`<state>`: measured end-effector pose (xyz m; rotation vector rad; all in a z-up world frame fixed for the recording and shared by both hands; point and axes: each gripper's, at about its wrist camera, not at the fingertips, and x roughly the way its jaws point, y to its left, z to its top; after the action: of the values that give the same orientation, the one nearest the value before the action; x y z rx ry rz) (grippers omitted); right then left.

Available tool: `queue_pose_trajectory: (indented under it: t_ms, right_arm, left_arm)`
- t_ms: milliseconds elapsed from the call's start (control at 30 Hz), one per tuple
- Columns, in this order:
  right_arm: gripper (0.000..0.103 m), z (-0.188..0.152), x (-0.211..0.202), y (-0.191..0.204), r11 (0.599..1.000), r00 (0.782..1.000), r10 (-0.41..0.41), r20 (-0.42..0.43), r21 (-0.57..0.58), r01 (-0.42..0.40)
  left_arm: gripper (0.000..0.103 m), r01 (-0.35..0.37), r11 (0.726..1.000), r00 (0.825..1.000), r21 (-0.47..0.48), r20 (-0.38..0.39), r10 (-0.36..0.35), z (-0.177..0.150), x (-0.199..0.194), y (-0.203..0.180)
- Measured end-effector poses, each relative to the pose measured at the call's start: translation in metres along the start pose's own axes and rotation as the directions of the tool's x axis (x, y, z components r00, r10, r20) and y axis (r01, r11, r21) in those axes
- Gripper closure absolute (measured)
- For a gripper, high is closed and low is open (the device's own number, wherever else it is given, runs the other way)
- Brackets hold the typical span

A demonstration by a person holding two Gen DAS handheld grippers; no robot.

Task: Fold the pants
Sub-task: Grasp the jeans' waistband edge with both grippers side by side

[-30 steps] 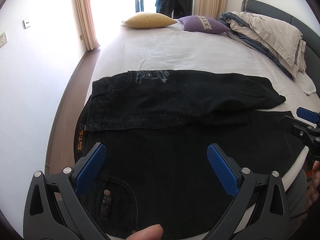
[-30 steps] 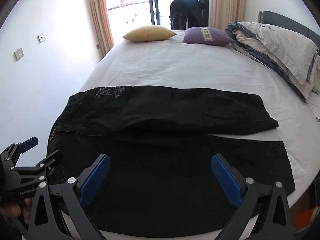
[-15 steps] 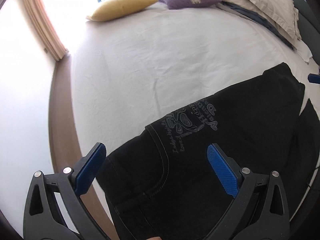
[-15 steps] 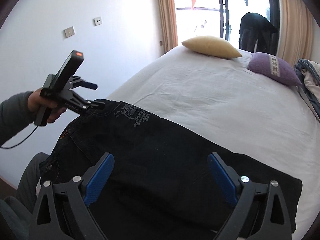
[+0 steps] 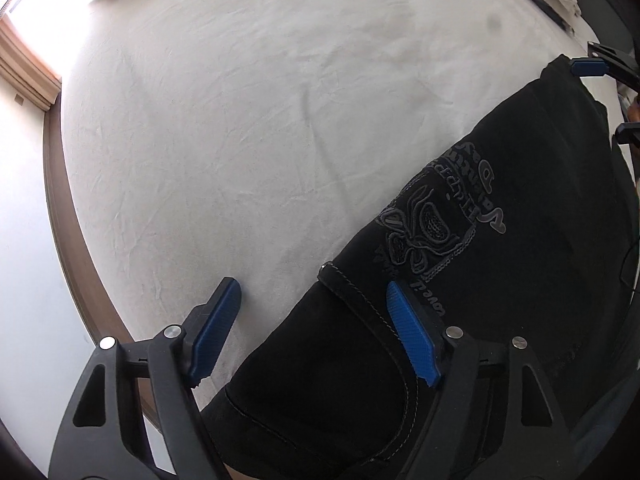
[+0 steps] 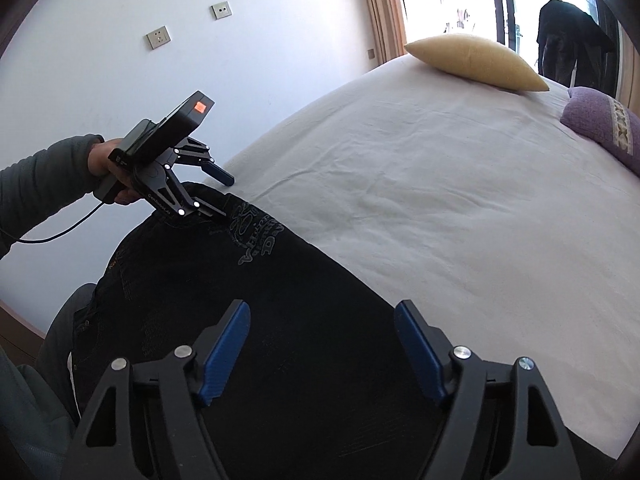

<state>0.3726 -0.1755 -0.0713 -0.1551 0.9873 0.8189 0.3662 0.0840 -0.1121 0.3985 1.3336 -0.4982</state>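
Here black pants (image 5: 500, 300) flat on white bed (image 5: 240, 120), grey embroidery showing; both grippers' jaws wide.

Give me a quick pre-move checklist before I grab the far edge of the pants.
1. Left gripper open: ok.
2. Right gripper open: ok.
3. Left fingers straddle the edge of the pants: ok, one over the sheet, one over the cloth.
4. Right gripper straddles the pants edge: cannot tell; its fingertips show beyond the cloth in the left view only.
5. Sheet beyond the pants free up to the yellow pillow: ok.
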Motion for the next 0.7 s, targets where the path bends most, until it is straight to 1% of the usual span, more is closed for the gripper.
queue_pose_trajectory:
  t_ms: [33,67,100,133,200,233,267,300,400,467,533,633,700]
  right_arm:
    - [0.030,0.003,0.005,-0.002,1.000,1.000,0.001,-0.016,-0.009,-0.001]
    - [0.035,0.006,0.009,-0.002,1.000,0.999,0.004,-0.032,-0.016,-0.004]
    - [0.039,0.008,0.015,-0.003,1.000,0.999,0.010,-0.051,-0.022,-0.011]
    - [0.041,0.012,0.019,-0.002,1.000,0.998,0.013,-0.065,-0.027,-0.015]
    - [0.042,0.019,0.030,-0.002,0.999,0.996,0.005,-0.085,-0.046,-0.009]
    - [0.043,0.021,0.034,-0.001,0.998,0.995,0.008,-0.095,-0.056,-0.014]
    - [0.044,0.024,0.039,0.001,0.998,0.995,0.013,-0.103,-0.068,-0.020]
    - [0.046,0.027,0.043,0.003,0.996,0.993,0.018,-0.114,-0.080,-0.028]
    - [0.050,0.032,0.054,0.010,0.991,0.988,0.014,-0.157,-0.127,-0.034]
    - [0.050,0.035,0.061,0.010,0.989,0.985,0.008,-0.172,-0.142,-0.033]
    - [0.051,0.040,0.067,0.010,0.988,0.984,0.003,-0.179,-0.150,-0.031]
    - [0.053,0.047,0.074,0.013,0.986,0.982,0.005,-0.188,-0.161,-0.036]
    - [0.054,0.050,0.078,0.018,0.982,0.979,-0.002,-0.202,-0.187,-0.036]
  left_arm:
    - [0.043,0.003,1.000,1.000,0.001,-0.003,-0.003,-0.002,-0.002,0.001]
    - [0.055,0.011,1.000,1.000,0.004,-0.001,-0.011,-0.003,-0.002,-0.001]
    - [0.075,0.025,1.000,1.000,0.002,-0.002,-0.025,-0.003,-0.002,-0.003]
    - [0.081,0.012,1.000,1.000,0.008,0.001,-0.012,-0.004,-0.001,-0.010]
    - [0.088,-0.051,0.997,0.999,0.055,0.011,0.050,-0.007,-0.002,-0.024]
    - [0.094,-0.072,0.996,0.997,0.059,0.023,0.071,-0.008,-0.004,-0.028]
    - [0.096,-0.086,0.994,0.996,0.060,0.044,0.084,-0.011,-0.008,-0.030]
    - [0.100,-0.085,0.995,0.994,0.054,0.069,0.081,-0.014,-0.014,-0.032]
    - [0.101,-0.098,0.994,0.985,0.051,0.148,0.090,-0.030,-0.031,-0.039]
    - [0.101,-0.108,0.992,0.978,0.059,0.184,0.095,-0.045,-0.046,-0.048]
    - [0.101,-0.137,0.988,0.969,0.076,0.218,0.118,-0.056,-0.054,-0.056]
    - [0.101,-0.186,0.978,0.951,0.099,0.268,0.154,-0.063,-0.064,-0.070]
    - [0.101,-0.188,0.978,0.946,0.093,0.286,0.155,-0.066,-0.069,-0.069]
